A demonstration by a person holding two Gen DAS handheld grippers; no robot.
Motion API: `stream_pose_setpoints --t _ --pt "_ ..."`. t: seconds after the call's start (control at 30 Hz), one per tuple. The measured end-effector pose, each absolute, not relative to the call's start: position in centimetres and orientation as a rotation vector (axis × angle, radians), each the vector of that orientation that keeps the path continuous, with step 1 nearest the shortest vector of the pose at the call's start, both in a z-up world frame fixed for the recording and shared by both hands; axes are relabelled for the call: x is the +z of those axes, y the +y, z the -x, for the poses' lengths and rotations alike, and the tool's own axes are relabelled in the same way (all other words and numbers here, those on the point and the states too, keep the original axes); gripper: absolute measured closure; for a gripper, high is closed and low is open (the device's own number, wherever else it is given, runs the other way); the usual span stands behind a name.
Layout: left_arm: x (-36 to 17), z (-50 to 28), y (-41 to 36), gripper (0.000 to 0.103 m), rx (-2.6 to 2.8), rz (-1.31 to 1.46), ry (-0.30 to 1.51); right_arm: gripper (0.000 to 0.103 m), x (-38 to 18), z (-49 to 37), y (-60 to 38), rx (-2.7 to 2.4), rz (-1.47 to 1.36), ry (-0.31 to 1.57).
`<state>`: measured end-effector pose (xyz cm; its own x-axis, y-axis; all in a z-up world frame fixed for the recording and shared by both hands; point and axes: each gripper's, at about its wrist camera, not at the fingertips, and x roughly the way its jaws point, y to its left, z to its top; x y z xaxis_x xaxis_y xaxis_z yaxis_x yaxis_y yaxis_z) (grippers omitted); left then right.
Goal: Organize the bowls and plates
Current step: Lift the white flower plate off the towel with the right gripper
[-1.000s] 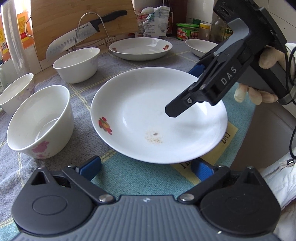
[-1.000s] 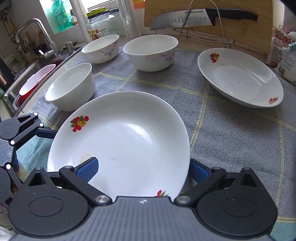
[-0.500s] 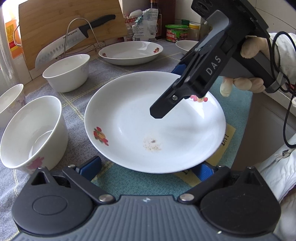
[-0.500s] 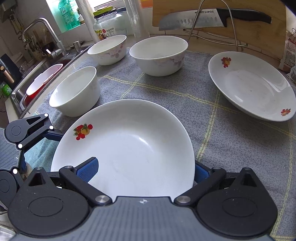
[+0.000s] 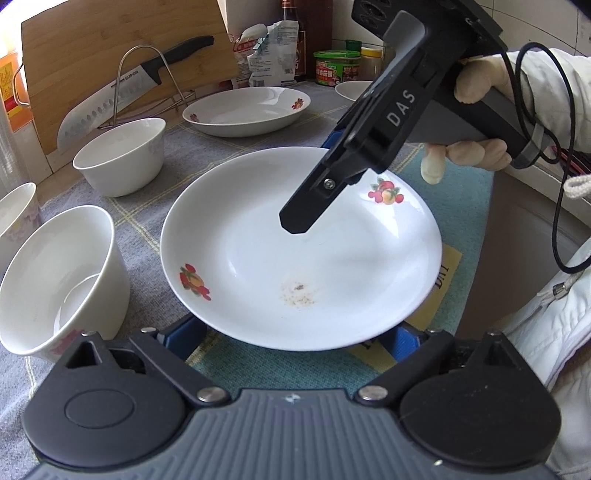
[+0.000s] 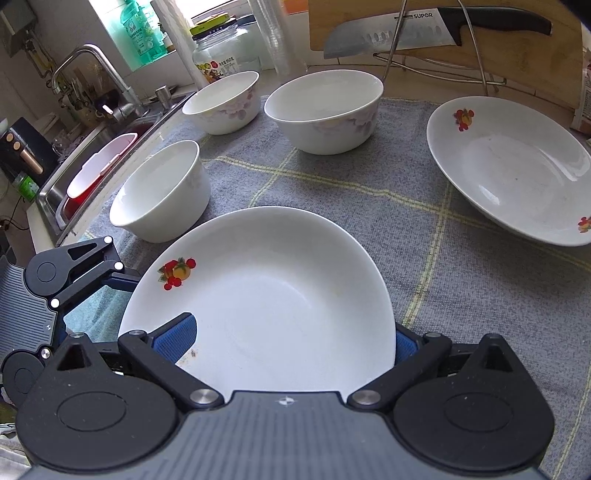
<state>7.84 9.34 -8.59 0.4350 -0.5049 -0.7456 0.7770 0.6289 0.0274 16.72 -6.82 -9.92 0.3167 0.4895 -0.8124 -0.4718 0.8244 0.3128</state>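
A white plate with fruit prints (image 5: 295,251) (image 6: 280,295) is lifted above the cloth. My right gripper (image 6: 288,339) is shut on its rim, one blue pad on top of the rim and one beneath. My left gripper (image 5: 295,336) is open below the plate's opposite edge, pads apart on either side. A second fruit-print plate (image 5: 247,109) (image 6: 517,170) lies on the grey cloth. Three white bowls (image 6: 162,192) (image 6: 325,110) (image 6: 221,101) stand on the cloth.
A knife (image 6: 424,31) rests on a wire rack against a wooden board. A sink (image 6: 96,170) with a red-and-white dish is at the left. Jars and packets (image 5: 336,68) stand at the back. Another white dish (image 5: 352,90) sits far right.
The plate has risen and tilted a little in the right gripper. The left gripper has shifted left and lower relative to it, staying open.
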Motion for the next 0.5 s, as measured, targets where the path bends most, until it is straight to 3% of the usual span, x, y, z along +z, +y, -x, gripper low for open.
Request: stream_pose_setpoints --t 0.5 --pt "-8.24 -7.62 8.99 0.008 -0.836 -0.432 0.769 0.000 -9.93 -17.22 -6.83 0.647 -0.039 1.117"
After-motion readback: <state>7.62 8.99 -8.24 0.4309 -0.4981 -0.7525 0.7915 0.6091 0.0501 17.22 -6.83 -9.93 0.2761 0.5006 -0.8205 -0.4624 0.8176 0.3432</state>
